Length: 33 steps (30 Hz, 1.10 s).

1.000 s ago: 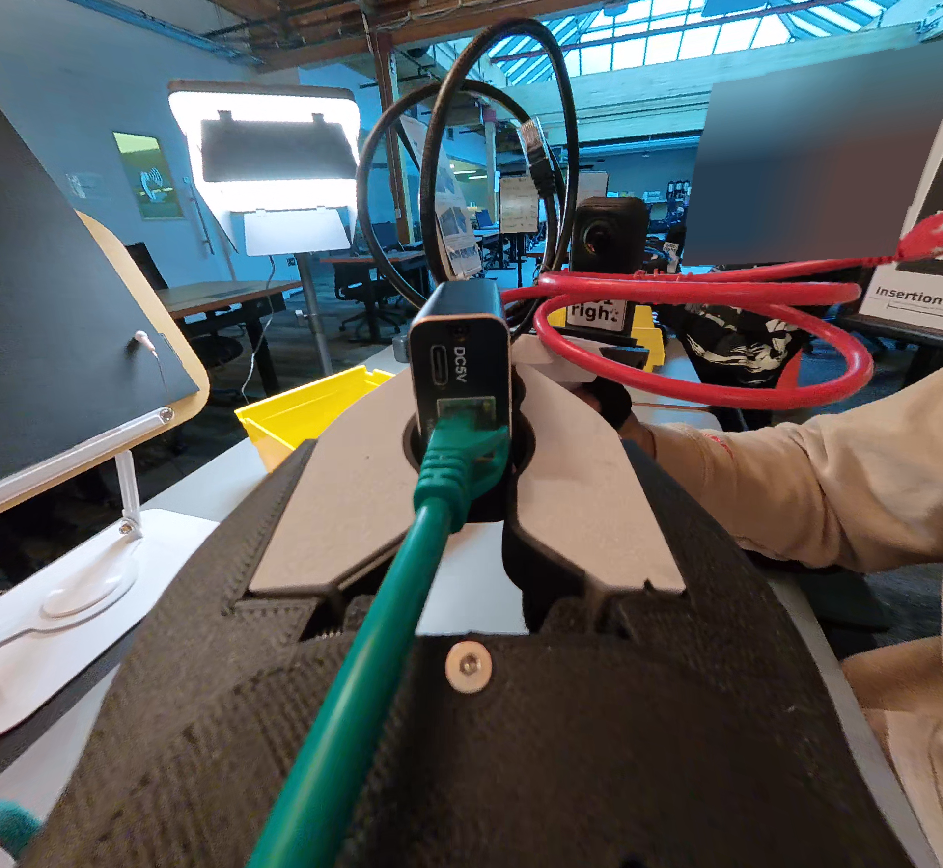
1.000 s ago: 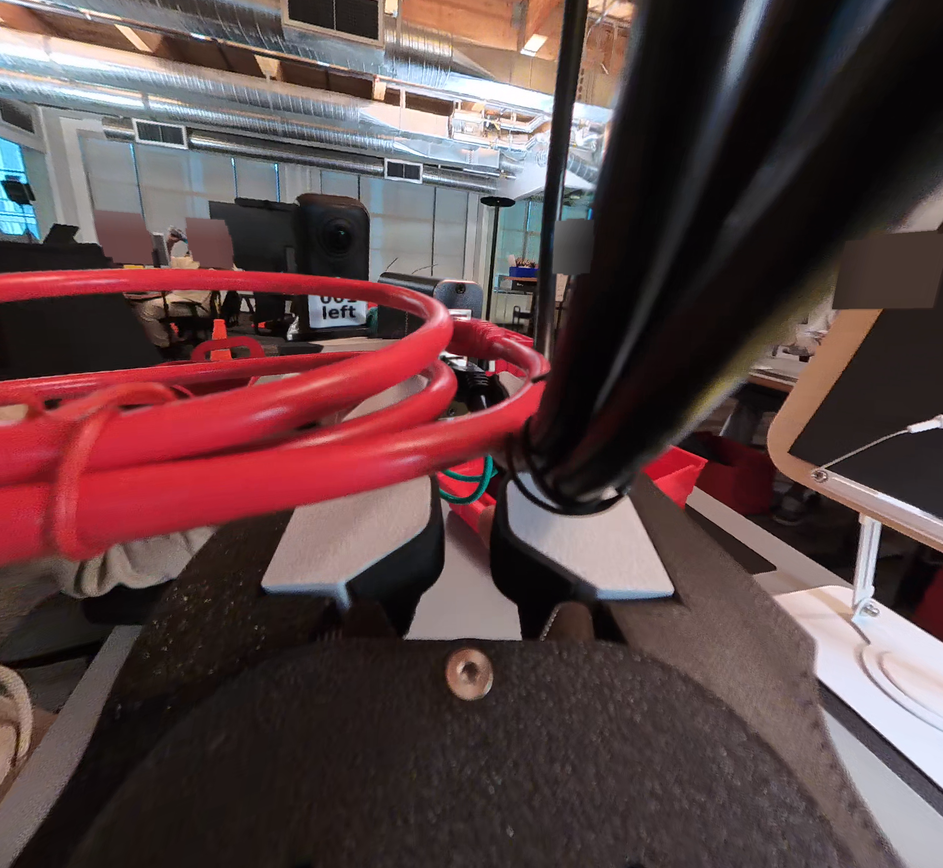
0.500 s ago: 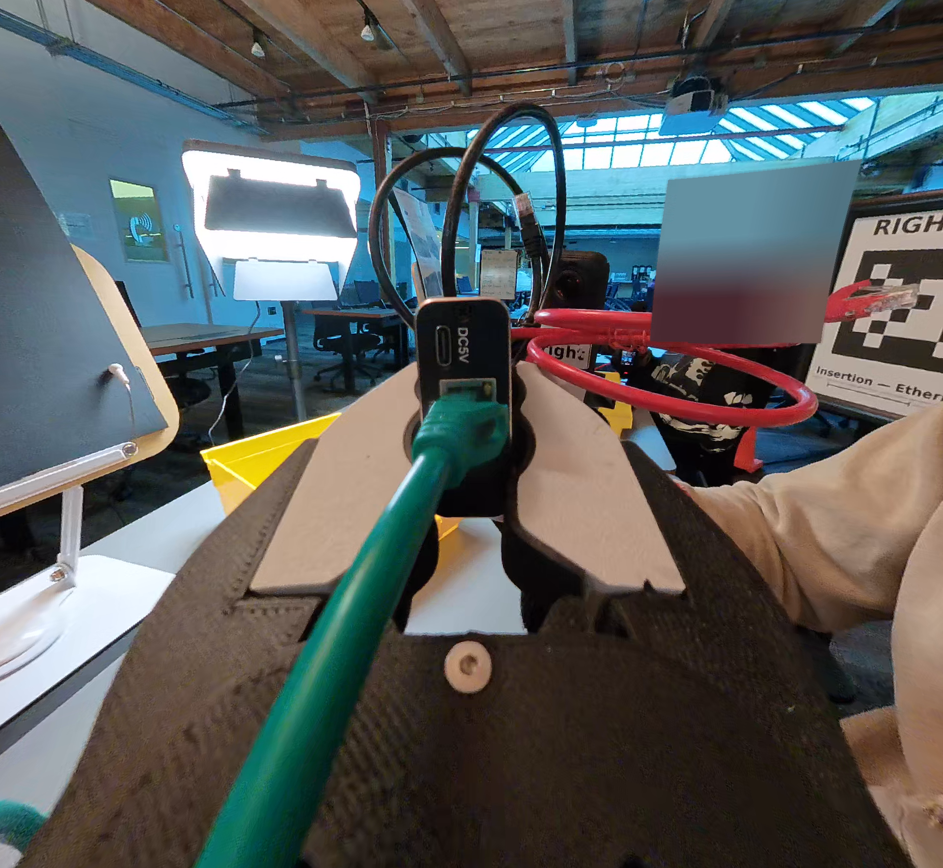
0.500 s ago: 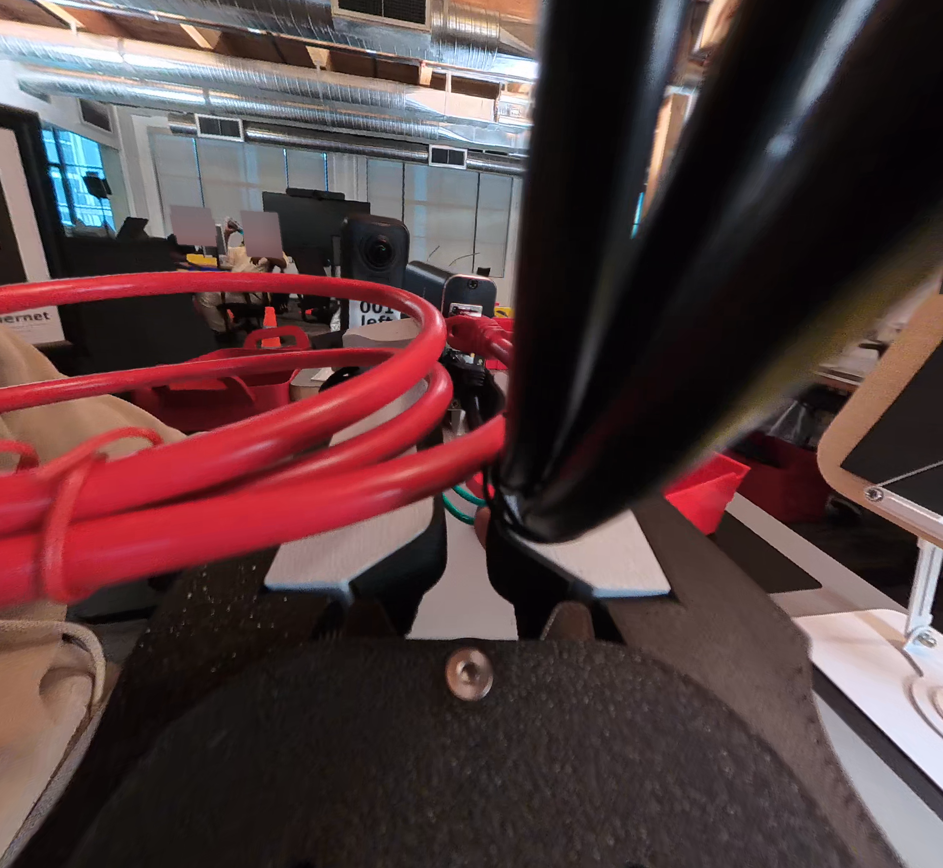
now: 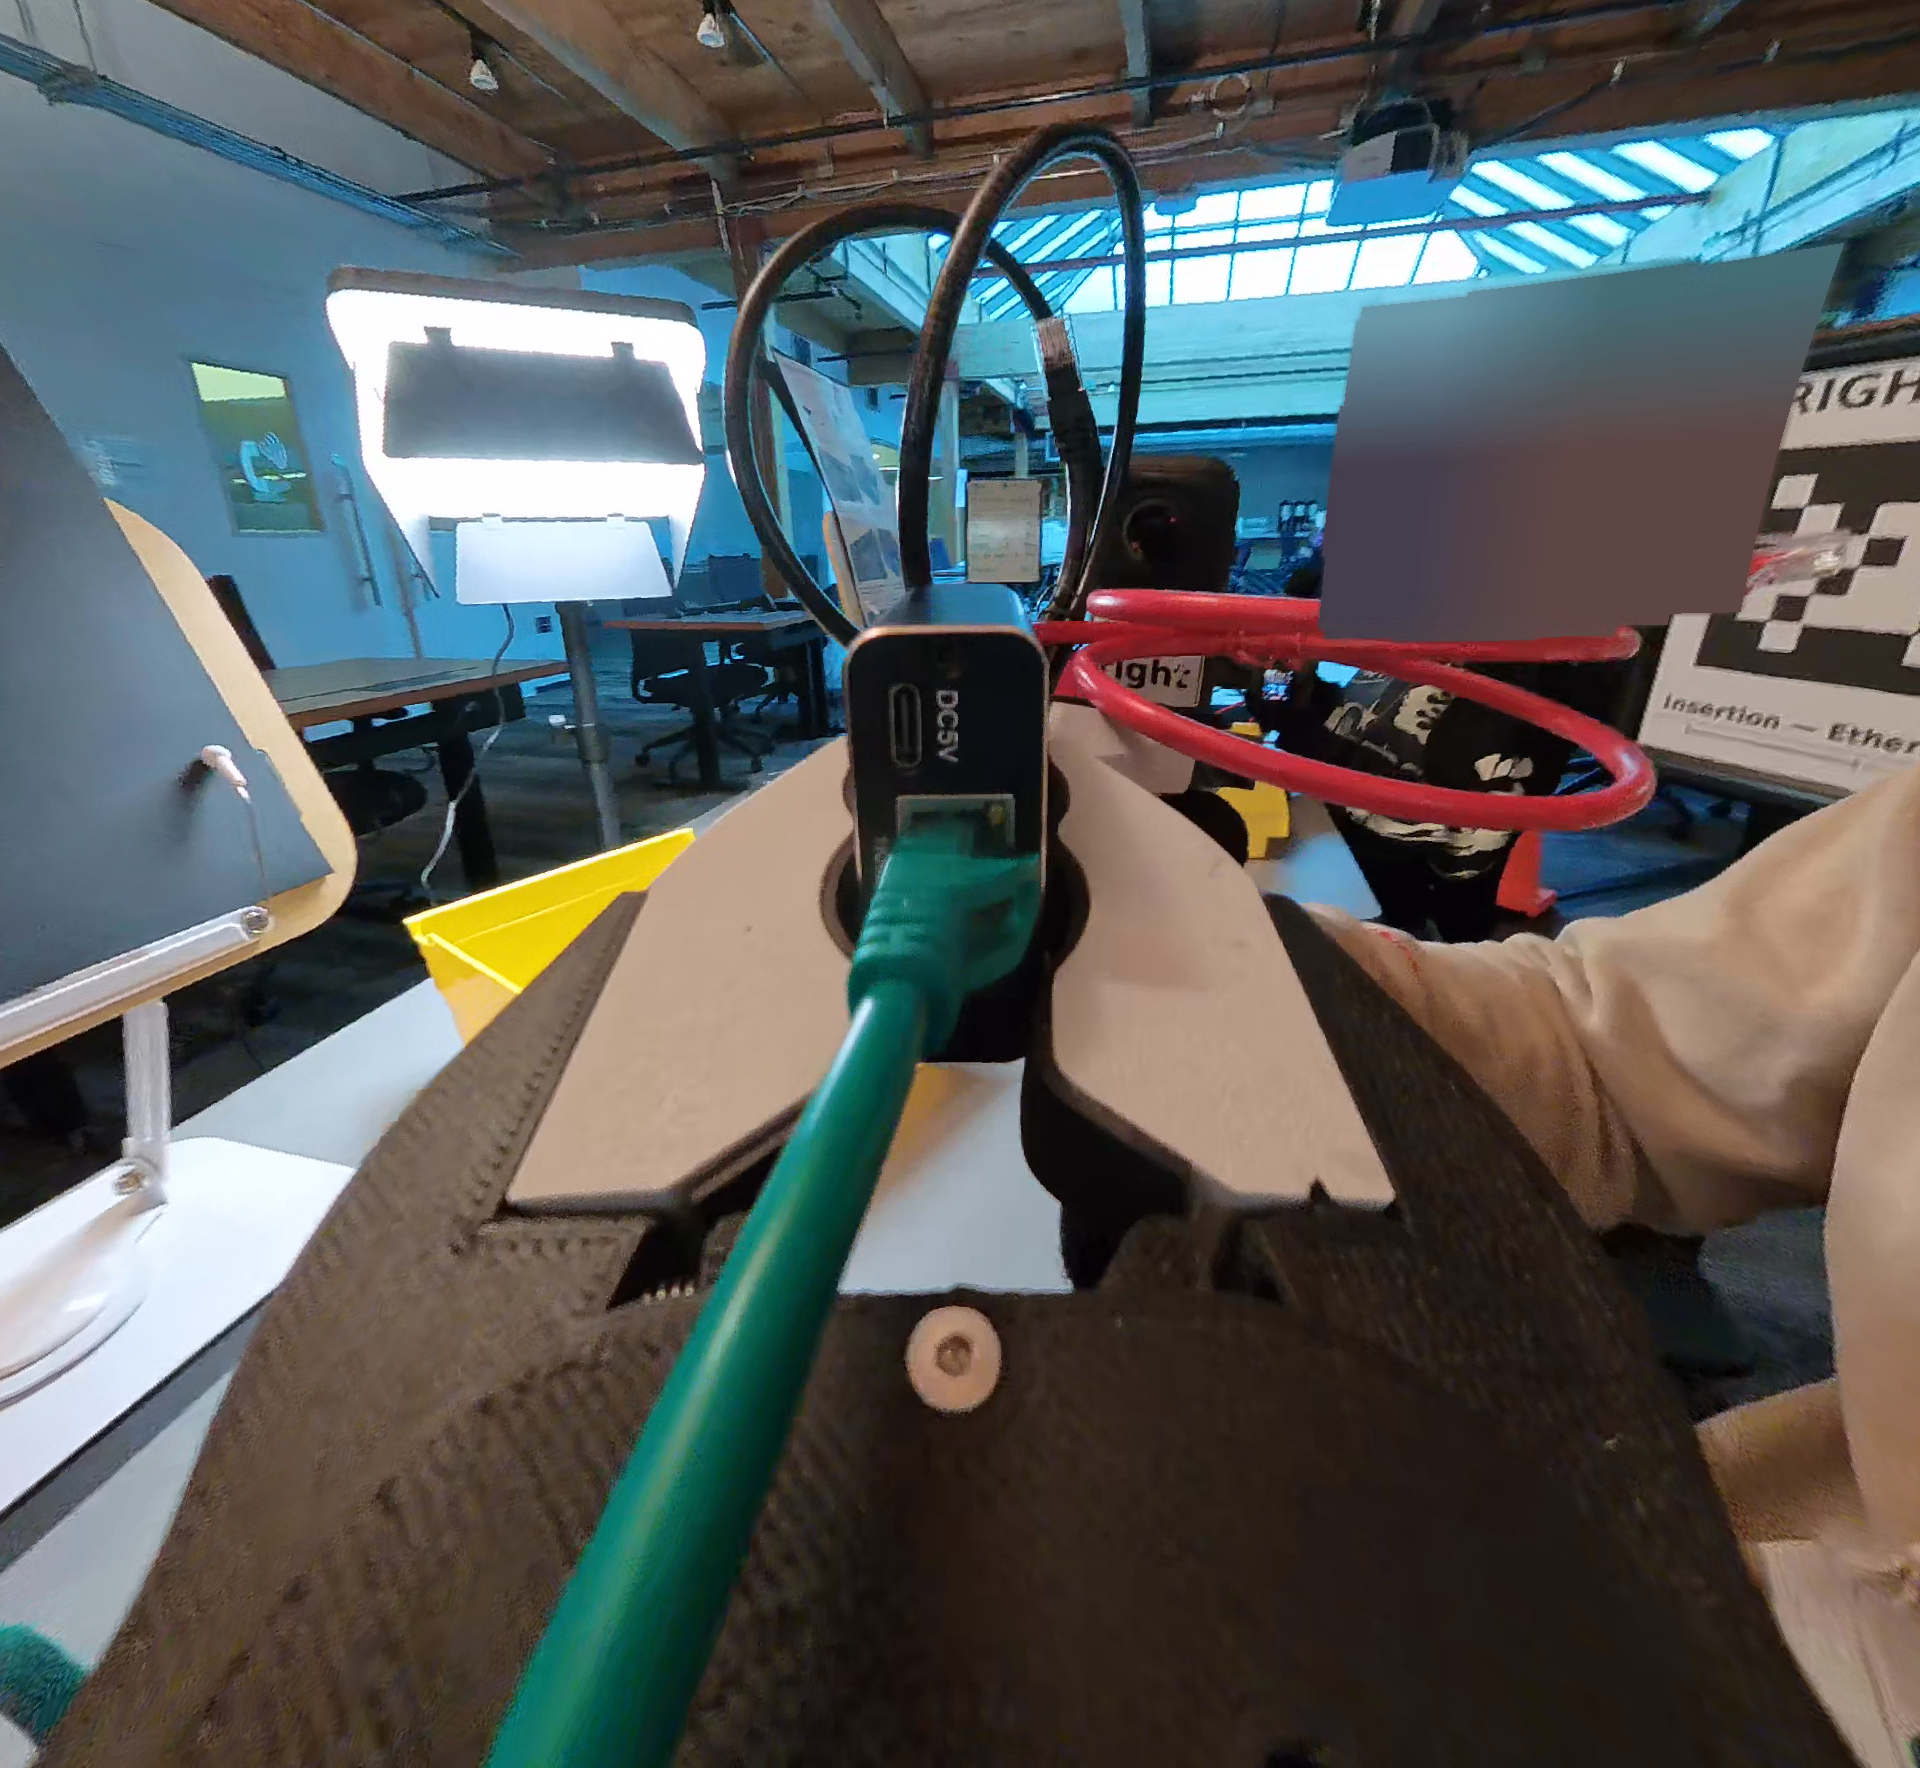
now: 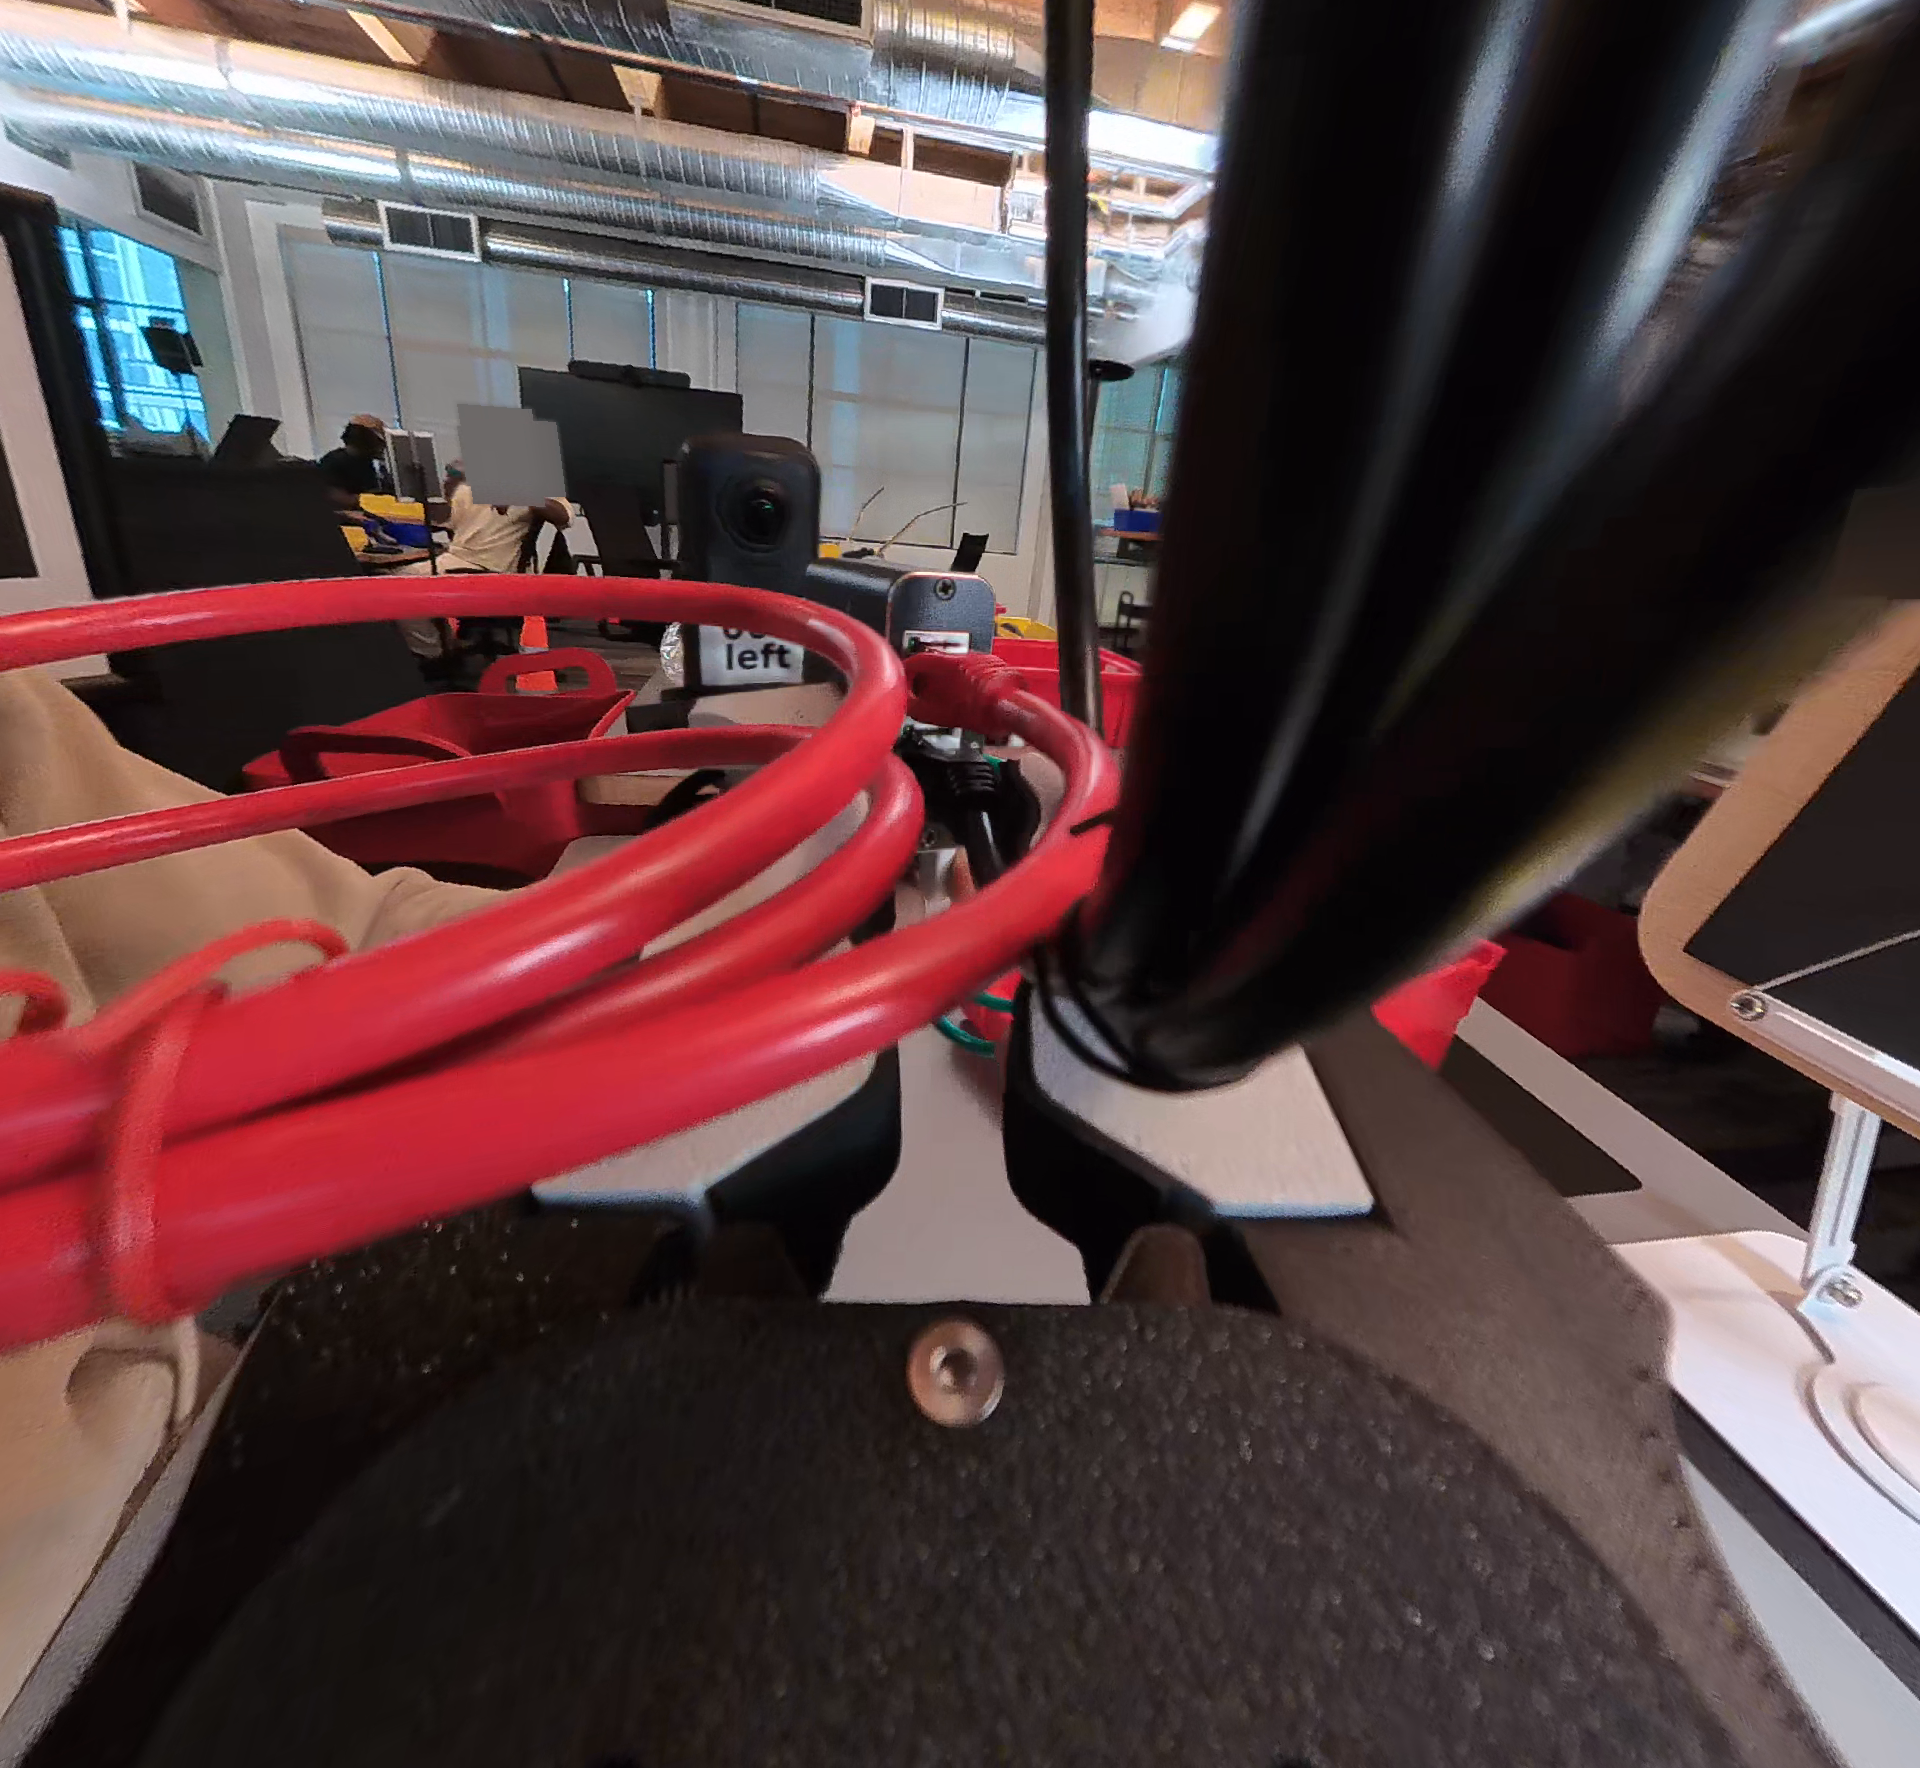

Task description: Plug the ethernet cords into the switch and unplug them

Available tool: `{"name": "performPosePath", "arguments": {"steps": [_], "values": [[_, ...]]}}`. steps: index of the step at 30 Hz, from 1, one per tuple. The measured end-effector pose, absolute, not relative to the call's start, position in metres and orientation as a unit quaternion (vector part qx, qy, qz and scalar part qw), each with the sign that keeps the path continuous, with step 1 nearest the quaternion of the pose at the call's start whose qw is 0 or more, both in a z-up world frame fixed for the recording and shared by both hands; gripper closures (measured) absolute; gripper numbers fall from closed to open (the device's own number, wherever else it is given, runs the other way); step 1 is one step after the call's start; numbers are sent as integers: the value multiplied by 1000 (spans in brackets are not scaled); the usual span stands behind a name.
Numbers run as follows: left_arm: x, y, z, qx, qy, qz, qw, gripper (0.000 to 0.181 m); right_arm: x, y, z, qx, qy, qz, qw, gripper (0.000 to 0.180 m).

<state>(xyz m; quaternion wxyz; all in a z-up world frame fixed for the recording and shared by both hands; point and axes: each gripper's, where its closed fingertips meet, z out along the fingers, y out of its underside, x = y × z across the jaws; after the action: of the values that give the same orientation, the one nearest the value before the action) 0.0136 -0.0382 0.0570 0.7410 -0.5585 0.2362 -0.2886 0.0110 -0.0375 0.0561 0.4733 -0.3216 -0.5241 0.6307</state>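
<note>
Two close wrist views facing each other, sharing the switch and red cord.

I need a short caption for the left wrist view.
Left tongs grip the switch, green cord plugged in.

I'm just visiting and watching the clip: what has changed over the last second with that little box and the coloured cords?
The left gripper tilted upward, carrying the switch, so more ceiling shows. The red cord coil and black cord loops now look farther from its camera. Nothing was grabbed or released: the switch stays clamped, and the green cord stays plugged in. The right gripper still carries the coils.
</note>
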Motion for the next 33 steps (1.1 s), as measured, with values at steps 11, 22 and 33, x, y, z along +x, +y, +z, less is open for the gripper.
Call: {"name": "performPosePath", "arguments": {"steps": [11, 22, 33], "values": [[10, -43, 65, -545, 233, -240, 769, 153, 9, -39, 62, -319, -483, 595, 558, 164], [-55, -81, 121, -483, 183, -246, 820, 153, 51, 16, 88, -333, -437, 581, 600, 168], [-61, -44, 83, -594, 186, -258, 739, 154, 63, 110, 8, -558, -538, 468, 424, 169]]}}
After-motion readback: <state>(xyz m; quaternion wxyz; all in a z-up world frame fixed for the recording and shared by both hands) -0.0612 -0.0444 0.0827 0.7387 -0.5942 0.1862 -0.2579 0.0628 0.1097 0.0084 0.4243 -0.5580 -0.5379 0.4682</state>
